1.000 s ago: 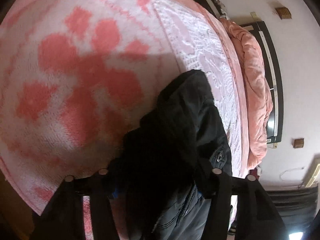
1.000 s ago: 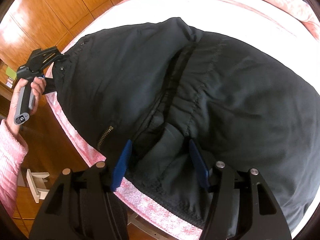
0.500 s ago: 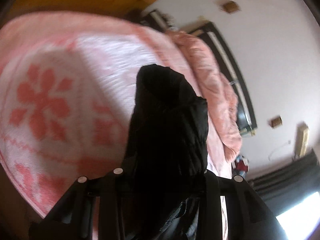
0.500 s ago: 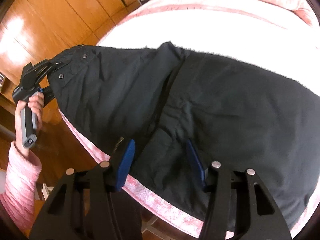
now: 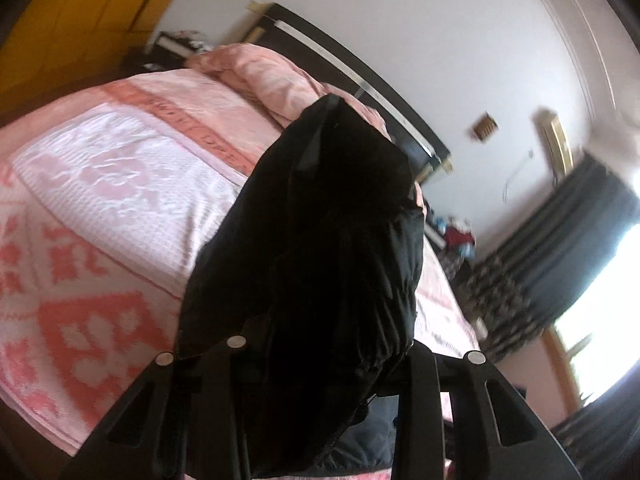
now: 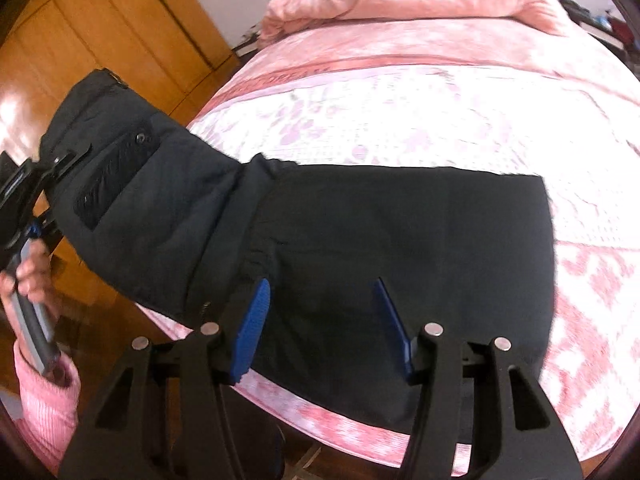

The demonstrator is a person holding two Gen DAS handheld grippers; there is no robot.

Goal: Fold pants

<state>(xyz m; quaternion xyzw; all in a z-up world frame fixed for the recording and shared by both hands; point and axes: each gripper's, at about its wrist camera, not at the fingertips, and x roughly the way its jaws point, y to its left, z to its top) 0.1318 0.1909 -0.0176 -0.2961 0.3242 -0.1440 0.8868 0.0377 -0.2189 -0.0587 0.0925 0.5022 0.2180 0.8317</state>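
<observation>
Fingers [image 5: 416,364] of the left gripper [image 5: 320,360] clamp the black pants [image 6: 360,240], raised off the bed [image 6: 440,120]. Right gripper [image 6: 320,320] gapes, pinching nothing. Folding seems barely begun: most cloth lies along the bed's near edge.

Left gripper [image 5: 320,360] fingers hidden under bunched black pants [image 5: 320,248].

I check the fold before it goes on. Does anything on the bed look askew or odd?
Yes. One end of the pants is lifted off the bed by the left hand-held gripper, while the rest lies flat, so the fold is uneven.
</observation>
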